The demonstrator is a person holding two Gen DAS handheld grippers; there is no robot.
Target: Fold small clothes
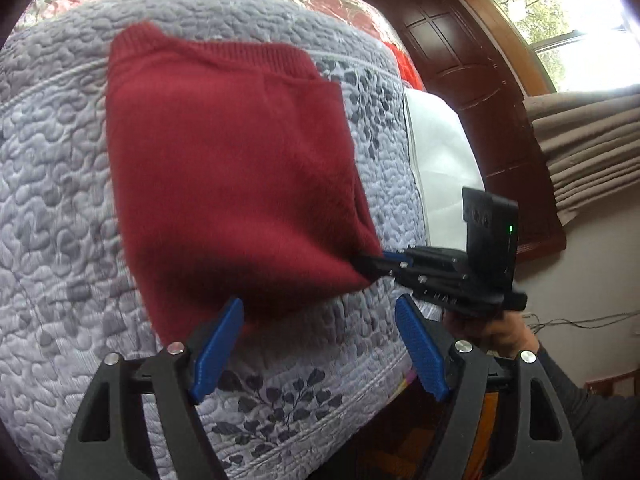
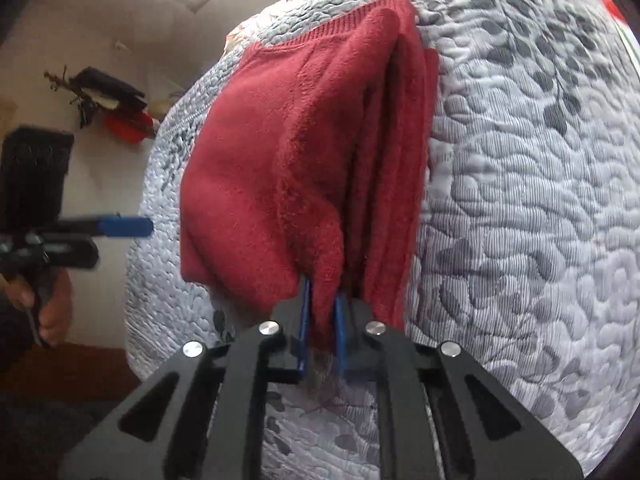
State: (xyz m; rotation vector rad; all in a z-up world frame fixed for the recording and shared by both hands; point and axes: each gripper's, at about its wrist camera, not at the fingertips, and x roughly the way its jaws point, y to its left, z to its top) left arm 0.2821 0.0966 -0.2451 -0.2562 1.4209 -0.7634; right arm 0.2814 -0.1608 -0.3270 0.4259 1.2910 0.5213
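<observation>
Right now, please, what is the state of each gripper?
Left gripper: open, holding nothing, near the red sweater.
Right gripper: closed on a corner of the red sweater.

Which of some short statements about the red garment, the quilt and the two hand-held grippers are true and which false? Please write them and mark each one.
1. The right hand-held gripper is shut on a corner of the red garment. True.
2. The left hand-held gripper also clamps the garment. False: its blue fingers stand apart with nothing between them.
3. The garment lies on a grey quilt. True.
4. The garment is spread out in one flat layer. False: it is folded, and several layers show at its edge in the right wrist view.
5. The quilt is plain. False: it has a stitched pebble pattern with dark leaf prints.
</observation>
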